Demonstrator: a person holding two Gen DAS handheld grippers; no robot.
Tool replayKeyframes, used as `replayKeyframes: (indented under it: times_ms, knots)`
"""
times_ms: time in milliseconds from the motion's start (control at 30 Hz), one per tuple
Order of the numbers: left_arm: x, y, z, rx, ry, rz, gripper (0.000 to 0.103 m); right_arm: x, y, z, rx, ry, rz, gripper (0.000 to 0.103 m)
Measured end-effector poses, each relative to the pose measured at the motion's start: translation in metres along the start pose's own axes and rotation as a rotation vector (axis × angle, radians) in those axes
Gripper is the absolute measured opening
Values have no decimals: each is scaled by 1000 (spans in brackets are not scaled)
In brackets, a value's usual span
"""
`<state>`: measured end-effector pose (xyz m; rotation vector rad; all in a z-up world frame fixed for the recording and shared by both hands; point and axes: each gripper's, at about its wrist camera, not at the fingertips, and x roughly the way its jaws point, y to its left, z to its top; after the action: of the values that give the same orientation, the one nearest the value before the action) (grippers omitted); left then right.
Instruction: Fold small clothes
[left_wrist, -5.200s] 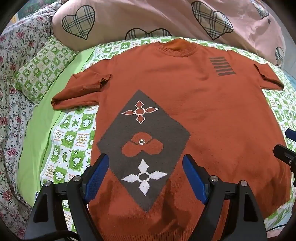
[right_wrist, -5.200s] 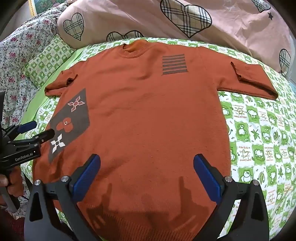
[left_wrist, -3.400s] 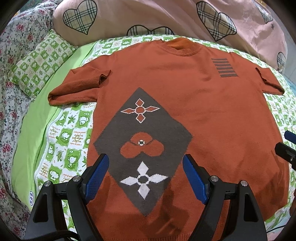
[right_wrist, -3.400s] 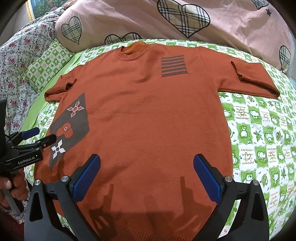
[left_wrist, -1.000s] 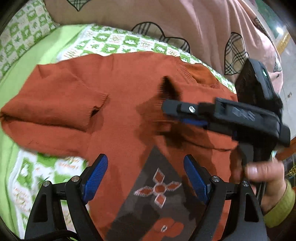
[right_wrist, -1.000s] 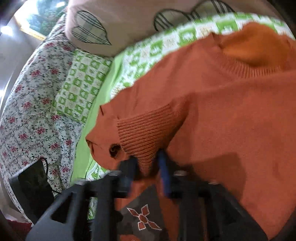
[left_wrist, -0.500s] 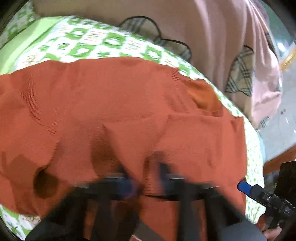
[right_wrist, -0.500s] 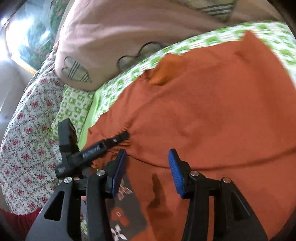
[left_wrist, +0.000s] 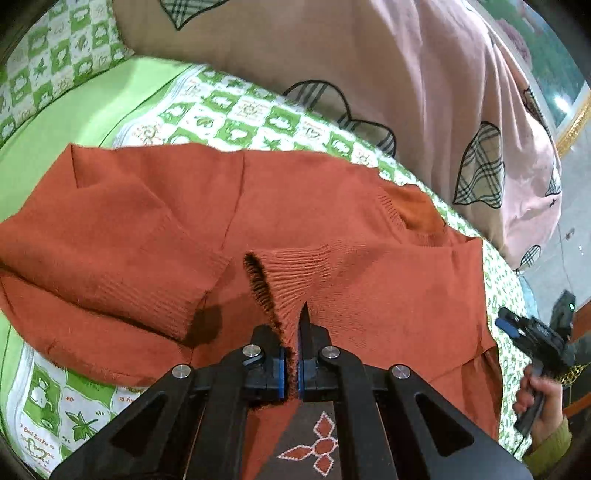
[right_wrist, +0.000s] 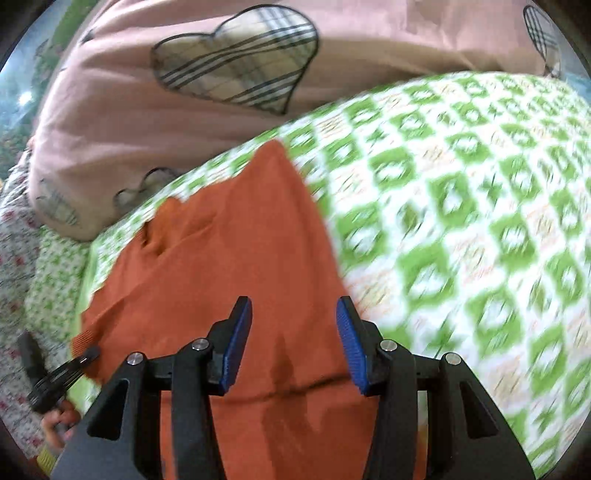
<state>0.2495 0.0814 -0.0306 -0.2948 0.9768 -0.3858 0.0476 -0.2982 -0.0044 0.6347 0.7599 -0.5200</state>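
A rust-orange knit sweater (left_wrist: 332, 206) lies on the bed. Its right sleeve is folded across the chest, and my left gripper (left_wrist: 291, 332) is shut on that sleeve's ribbed cuff (left_wrist: 291, 273). The left sleeve (left_wrist: 110, 251) lies spread at the left. In the right wrist view the sweater (right_wrist: 229, 266) shows with its folded right edge. My right gripper (right_wrist: 293, 332) is open and empty above that edge. It also shows in the left wrist view (left_wrist: 532, 332), far right. The left gripper shows in the right wrist view (right_wrist: 74, 365), at the sweater's left.
A green-and-white checked bedsheet (right_wrist: 461, 221) covers the bed. A pink duvet with plaid hearts (left_wrist: 369, 74) lies along the back. A checked pillow (left_wrist: 48, 44) sits at the back left, beside a floral cover (right_wrist: 14, 229).
The right gripper carried the right sleeve across the chest and let it go. My left gripper shut on its cuff. The right gripper has swung away to the sweater's right edge.
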Motion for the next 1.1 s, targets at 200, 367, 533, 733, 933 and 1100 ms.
replayKeyframes:
  times_ms: [200,367,533,733,933,1100]
  knots:
    - [3,-3,1,15,17,18,2,47,-3,30,-68,80,-48,55]
    - [5,-8,0,17,33,-5,2,56,-12,43,-56,107,-14,10]
    - [26,-25,-4,46,74,-7,2,45,-34,44,-7,83,-22,9]
    - [36,-5,-2,3,93,64,6,40,-24,41,-49,65,-110,22]
    - [30,-2,-8,-7,93,81,8,9,22,7,-167,10,-37,40]
    - [-5,0,-16,23,56,119,8,31,-8,-17,-68,117,-87,38]
